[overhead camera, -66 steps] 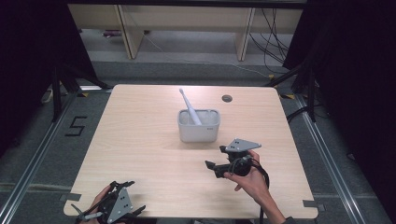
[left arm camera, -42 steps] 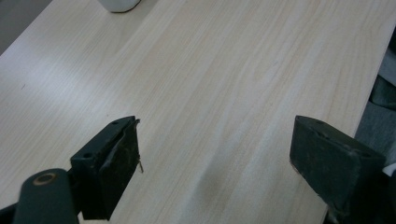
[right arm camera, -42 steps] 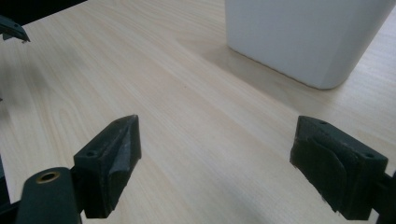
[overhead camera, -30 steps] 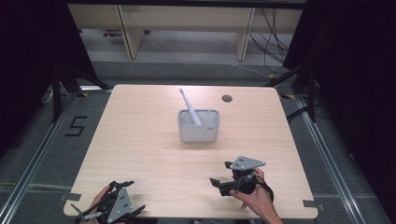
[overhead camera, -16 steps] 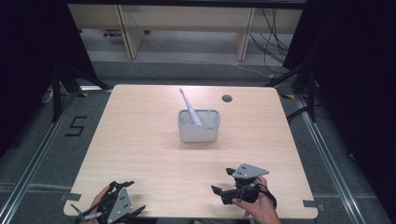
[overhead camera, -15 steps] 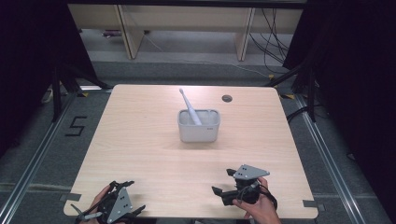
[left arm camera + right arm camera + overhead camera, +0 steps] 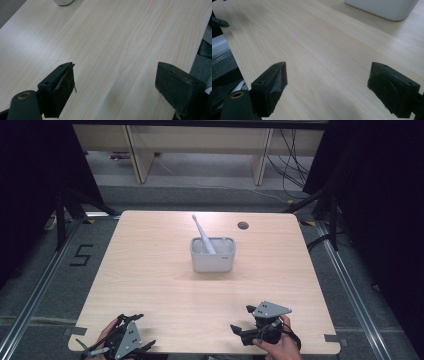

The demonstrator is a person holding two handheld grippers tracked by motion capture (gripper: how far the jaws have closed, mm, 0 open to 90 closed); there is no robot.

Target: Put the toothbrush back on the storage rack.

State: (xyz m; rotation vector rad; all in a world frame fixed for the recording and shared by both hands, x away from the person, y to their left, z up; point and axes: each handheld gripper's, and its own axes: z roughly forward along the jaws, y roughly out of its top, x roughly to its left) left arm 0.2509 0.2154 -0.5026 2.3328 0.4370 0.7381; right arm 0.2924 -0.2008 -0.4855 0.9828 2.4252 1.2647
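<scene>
In the left gripper view, the left gripper (image 7: pixel 113 87) is holding its two black jaws spread wide apart, with nothing but bare pale wood showing between them. In the high view this gripper (image 7: pixel 131 340) is sitting at the near left corner of the tabletop (image 7: pixel 150 280), with the person's left hand (image 7: pixel 107 337) wrapping it from below and its jaws pointing inward over the wood.

In the right gripper view, the right gripper (image 7: pixel 327 87) is likewise keeping its jaws spread, gripping nothing, and wood grain is running between them. In the high view the right gripper (image 7: pixel 243 324) is lying near the near edge of the tabletop, right of centre, with its grey three-cornered plate on top and its jaws aiming toward the left side. The person's right hand (image 7: pixel 277 345) is clasping it from behind, at the near edge.

A white rectangular tub (image 7: pixel 212 255) is standing around the middle of the tabletop, somewhat toward the far edge, well apart from both grippers. A white toothbrush (image 7: pixel 202 234) is leaning inside it, its upper end tilting toward the far left. The tub's lower part is appearing at the top of the right gripper view (image 7: pixel 384 8) and at the top edge of the left gripper view (image 7: pixel 63 2).

A small dark round hole (image 7: pixel 243 225) is sitting in the tabletop near the far edge, right of the tub.
</scene>
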